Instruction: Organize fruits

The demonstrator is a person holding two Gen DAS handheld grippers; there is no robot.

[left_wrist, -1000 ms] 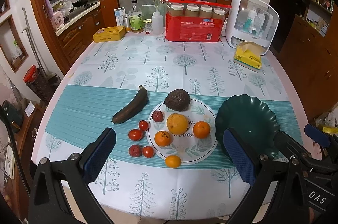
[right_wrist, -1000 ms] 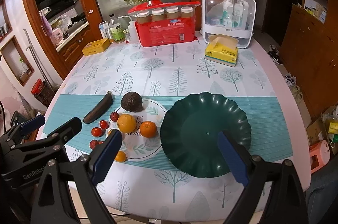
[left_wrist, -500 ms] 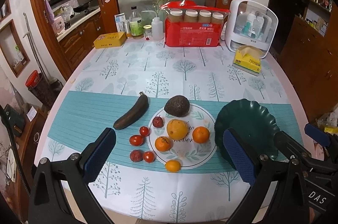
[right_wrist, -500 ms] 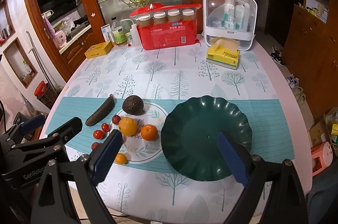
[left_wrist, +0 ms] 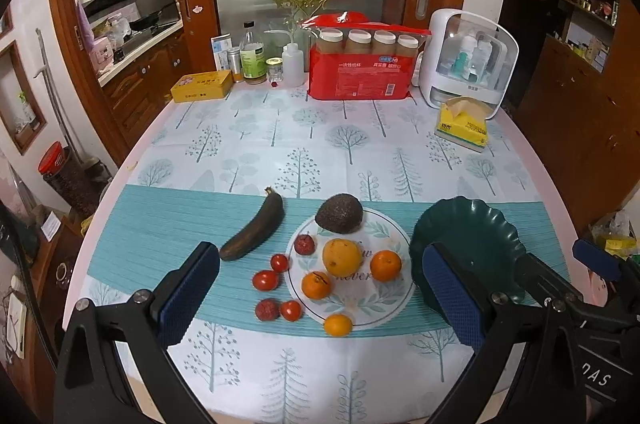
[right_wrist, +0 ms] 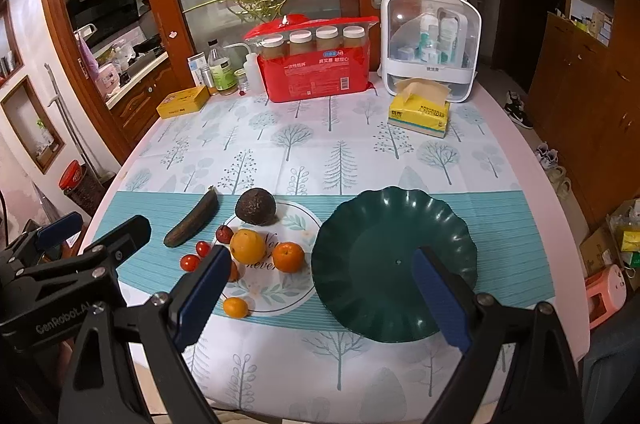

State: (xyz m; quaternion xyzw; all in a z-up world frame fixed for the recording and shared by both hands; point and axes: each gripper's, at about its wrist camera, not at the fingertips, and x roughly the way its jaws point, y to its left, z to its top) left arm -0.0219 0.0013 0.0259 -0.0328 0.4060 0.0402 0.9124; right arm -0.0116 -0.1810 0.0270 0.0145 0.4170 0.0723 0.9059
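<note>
Right wrist view: desk [right_wrist: 500, 152] carries an empty green dish [right_wrist: 394, 260], with the fruit beside it on and around a white plate [right_wrist: 276, 288]. Right gripper [right_wrist: 320, 298] and left gripper [left_wrist: 318, 298] both hover released, holding nothing. Looks like pre-grasp; next move: descend on one orange [right_wrist: 289, 257], clench gently.
</note>
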